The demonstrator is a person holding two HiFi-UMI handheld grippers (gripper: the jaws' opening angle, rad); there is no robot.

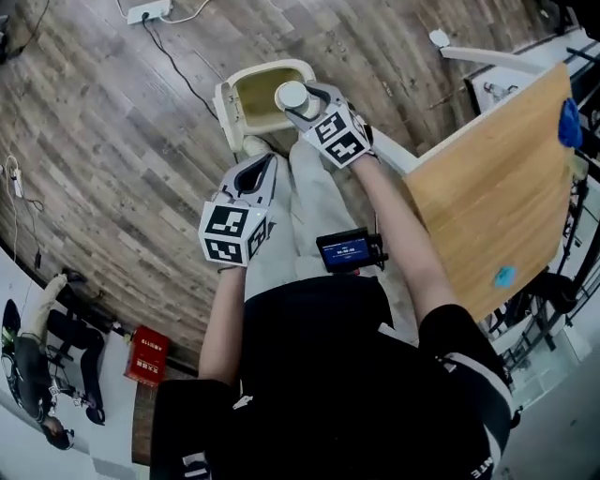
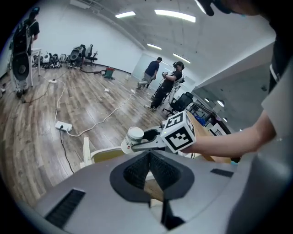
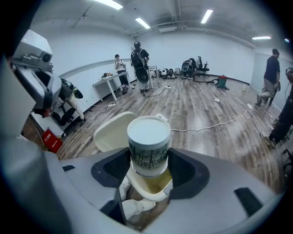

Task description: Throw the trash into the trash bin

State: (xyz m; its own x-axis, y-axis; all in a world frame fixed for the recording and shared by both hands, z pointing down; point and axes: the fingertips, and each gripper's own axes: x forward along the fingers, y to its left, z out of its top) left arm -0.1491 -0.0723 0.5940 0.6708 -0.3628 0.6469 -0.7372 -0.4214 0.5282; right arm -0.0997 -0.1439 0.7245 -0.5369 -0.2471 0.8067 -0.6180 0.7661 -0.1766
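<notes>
A plank floor point(image 1: 112, 159) fills a big white room, with a wooden table point(image 1: 497, 197) at the right; the right gripper point(image 3: 147, 160) has its jaws wide, clamped on a paper cup point(image 3: 147, 137) — upright, just above the open trash bin point(image 1: 272, 66). The left gripper point(image 2: 149, 157) — jaws together, nothing between — hangs near the bin; a power strip point(image 1: 148, 11) lies beyond the bin.

We find the trash bin point(image 1: 253, 98) open to entry from above, its lid point(image 1: 223, 105) swung up at one side (a wall there). The cup point(image 1: 292, 94) gripped by the right gripper point(image 1: 298, 105) overhangs the mouth's near edge. The table point(image 1: 497, 187) blocks the right. The floor point(image 1: 94, 141) to the left lies open, crossed by a cable point(image 1: 178, 67).
</notes>
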